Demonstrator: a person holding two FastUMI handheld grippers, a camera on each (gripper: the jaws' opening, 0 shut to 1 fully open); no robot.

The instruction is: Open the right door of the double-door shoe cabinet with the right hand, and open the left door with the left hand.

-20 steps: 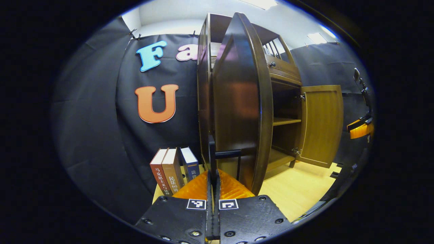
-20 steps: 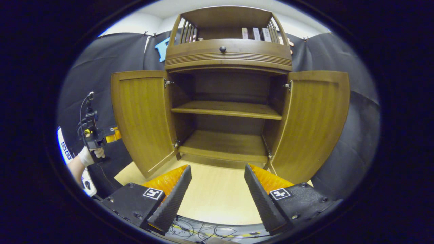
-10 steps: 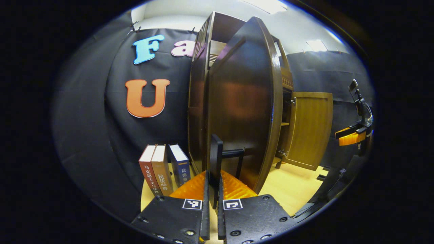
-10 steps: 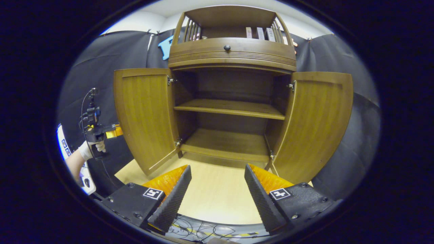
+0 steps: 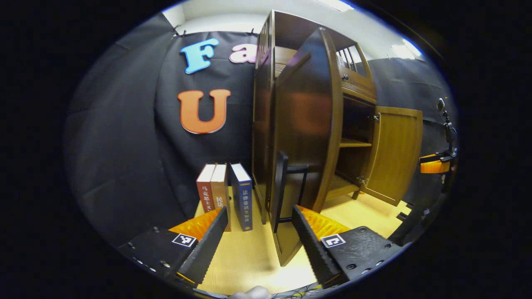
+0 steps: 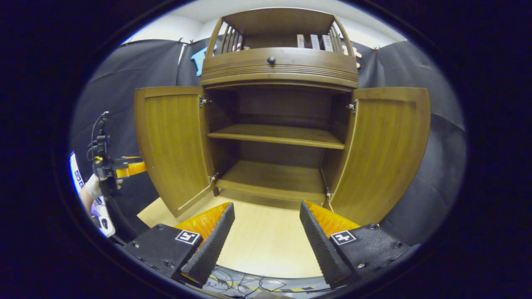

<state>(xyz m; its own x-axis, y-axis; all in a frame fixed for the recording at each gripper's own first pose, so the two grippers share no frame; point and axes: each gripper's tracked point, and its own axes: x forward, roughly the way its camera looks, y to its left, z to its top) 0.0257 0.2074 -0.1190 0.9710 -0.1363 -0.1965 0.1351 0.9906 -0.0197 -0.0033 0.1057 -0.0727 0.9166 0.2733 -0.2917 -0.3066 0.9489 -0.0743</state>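
The left gripper (image 5: 259,236) is spread wide, gripping nothing, just before the left door's (image 6: 172,141) handle (image 5: 280,187). Both cabinet (image 6: 278,66) doors stand swung out, right door (image 6: 384,145) too. The right gripper (image 6: 266,236) gapes empty. Back both straight away, clear of the doors' edges.

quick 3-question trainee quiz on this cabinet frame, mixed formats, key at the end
1. True or false: the left door and the right door of the shoe cabinet both stand open.
2. Multiple choice: in the left gripper view, the left hand-held gripper is A) shut on the door handle, B) open, with the handle beyond its fingers, C) shut on a book.
3. Fill in: three ___ stand upright on the floor beside the cabinet, against the black cloth.

Key: 1 true; 2 B; 3 books.
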